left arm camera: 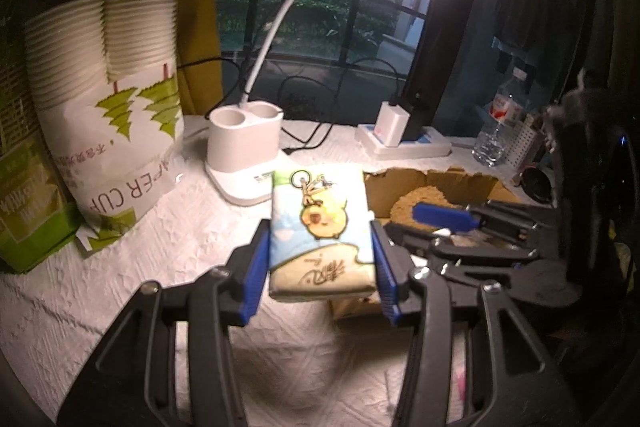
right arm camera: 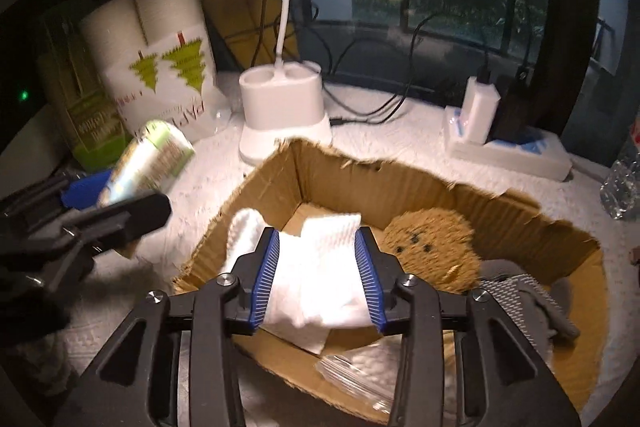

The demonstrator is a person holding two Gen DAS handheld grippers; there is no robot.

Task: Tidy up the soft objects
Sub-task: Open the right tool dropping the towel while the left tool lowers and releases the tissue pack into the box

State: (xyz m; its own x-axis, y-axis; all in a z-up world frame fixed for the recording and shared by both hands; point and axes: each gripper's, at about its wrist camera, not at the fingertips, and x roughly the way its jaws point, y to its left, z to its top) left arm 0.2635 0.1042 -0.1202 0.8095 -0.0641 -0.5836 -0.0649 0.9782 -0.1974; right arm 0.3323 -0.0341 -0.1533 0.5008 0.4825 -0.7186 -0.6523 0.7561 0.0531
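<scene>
While both loads hang over or near the cardboard box (right arm camera: 400,183), advisable to lower each inside the walls before letting go, clear of the brown plush toy (right arm camera: 434,247) and grey cloth (right arm camera: 520,291) already in it. Left gripper (left arm camera: 320,259): jaws moderately spread, clamped on the flanks of a tissue pack (left arm camera: 320,227), held above the desk (left arm camera: 100,287) just beside the box. Right gripper (right arm camera: 318,279): jaws moderately spread, pinching a folded white sock (right arm camera: 316,267) over the box's near-left corner. Release height judged the main concern.
</scene>
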